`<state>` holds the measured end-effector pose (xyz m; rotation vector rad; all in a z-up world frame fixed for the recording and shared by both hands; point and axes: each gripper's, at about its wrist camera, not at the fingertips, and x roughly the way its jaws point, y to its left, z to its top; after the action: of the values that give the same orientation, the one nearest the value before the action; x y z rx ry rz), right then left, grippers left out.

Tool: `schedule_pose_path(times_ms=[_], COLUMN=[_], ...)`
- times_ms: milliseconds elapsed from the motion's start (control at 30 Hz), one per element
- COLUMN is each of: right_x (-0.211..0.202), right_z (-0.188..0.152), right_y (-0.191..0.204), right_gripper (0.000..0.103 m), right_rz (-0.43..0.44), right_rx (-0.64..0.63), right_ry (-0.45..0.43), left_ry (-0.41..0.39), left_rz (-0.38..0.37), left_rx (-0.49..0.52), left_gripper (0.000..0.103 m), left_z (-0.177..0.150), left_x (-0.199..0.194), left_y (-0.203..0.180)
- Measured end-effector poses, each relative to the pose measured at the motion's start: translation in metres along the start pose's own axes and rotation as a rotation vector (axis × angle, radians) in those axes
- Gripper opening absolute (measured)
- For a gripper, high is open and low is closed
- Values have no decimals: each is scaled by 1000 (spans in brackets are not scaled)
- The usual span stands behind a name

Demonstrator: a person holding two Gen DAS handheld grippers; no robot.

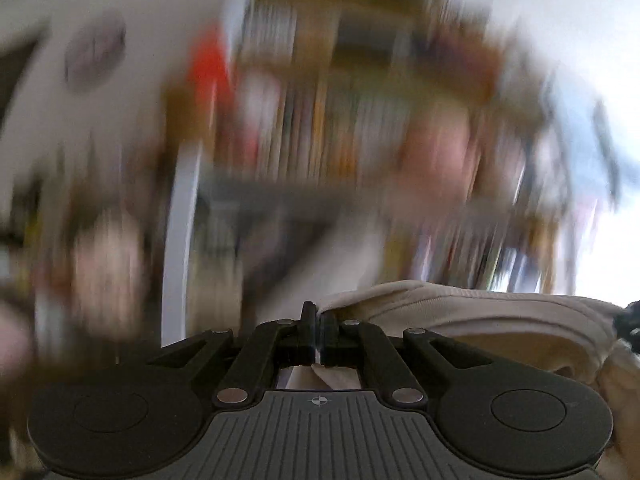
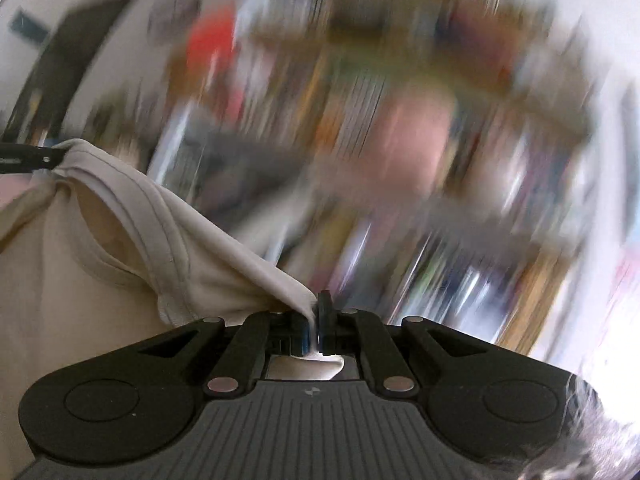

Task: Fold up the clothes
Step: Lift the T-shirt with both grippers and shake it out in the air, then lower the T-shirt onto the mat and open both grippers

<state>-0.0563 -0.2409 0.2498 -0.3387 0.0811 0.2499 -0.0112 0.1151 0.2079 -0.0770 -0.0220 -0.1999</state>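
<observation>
Each hand-held gripper was clamped tight on cloth: the left hand-held gripper (image 1: 319, 326) and the right hand-held gripper (image 2: 319, 320) pinched opposite edges of a beige garment (image 2: 120, 216), stretched in the air between them. The background was blurred; no containers could be made out.

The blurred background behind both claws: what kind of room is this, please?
Probably a home room: tall shelves packed with what look like books, white walls, a beige garment held up. Blur hides the rest.

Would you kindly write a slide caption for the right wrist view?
Right gripper shut on a beige garment, its far end held by the left gripper, against a motion-blurred room.
</observation>
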Motion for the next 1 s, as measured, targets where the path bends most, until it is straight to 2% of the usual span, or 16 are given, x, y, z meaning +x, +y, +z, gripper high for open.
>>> schedule_pose_path(times_ms=[33, 67, 133, 200, 233, 333, 467, 500, 533, 567, 633, 800, 867, 1000], right_x=[26, 45, 77, 109, 125, 173, 234, 244, 253, 254, 254, 212, 189, 143], right_z=[-25, -46, -68, -90, -101, -134, -173, -179, -185, -191, -202, -202, -198, -191], right_y=[5, 11, 17, 23, 26, 35, 43, 47, 50, 52, 56, 58, 60, 70], right_gripper=[4, 4, 4, 4, 4, 4, 6, 18, 28, 38, 40, 55, 59, 63], right_rz=[42, 66, 85, 105, 115, 144, 180, 182, 186, 198, 221, 244, 251, 264], right_rx=[18, 19, 13, 8, 5, -4, -31, -51, -70, -79, -98, -44, -6, 67], right_ry=[101, 172, 240, 309, 343, 446, 581, 611, 640, 655, 683, 654, 636, 609], left_ry=[128, 210, 361, 450, 481, 532, 641, 679, 726, 726, 727, 710, 689, 637], left_rz=[21, 41, 74, 100, 108, 140, 174, 187, 205, 211, 224, 184, 157, 114], left_rx=[-8, -11, 8, 38, 21, 8, -42, -47, -47, -33, -6, -33, -33, -4], left_gripper=[1, 1, 1, 1, 1, 1, 15, 28, 51, 67, 76, 78, 82, 82], left_z=[-32, -57, -106, -135, -144, -154, -158, -165, -170, -174, -181, -178, -175, -177], left_x=[26, 41, 74, 99, 112, 149, 184, 189, 193, 188, 177, 134, 106, 58], left_y=[7, 12, 15, 12, 14, 19, 27, 29, 30, 29, 28, 26, 22, 12])
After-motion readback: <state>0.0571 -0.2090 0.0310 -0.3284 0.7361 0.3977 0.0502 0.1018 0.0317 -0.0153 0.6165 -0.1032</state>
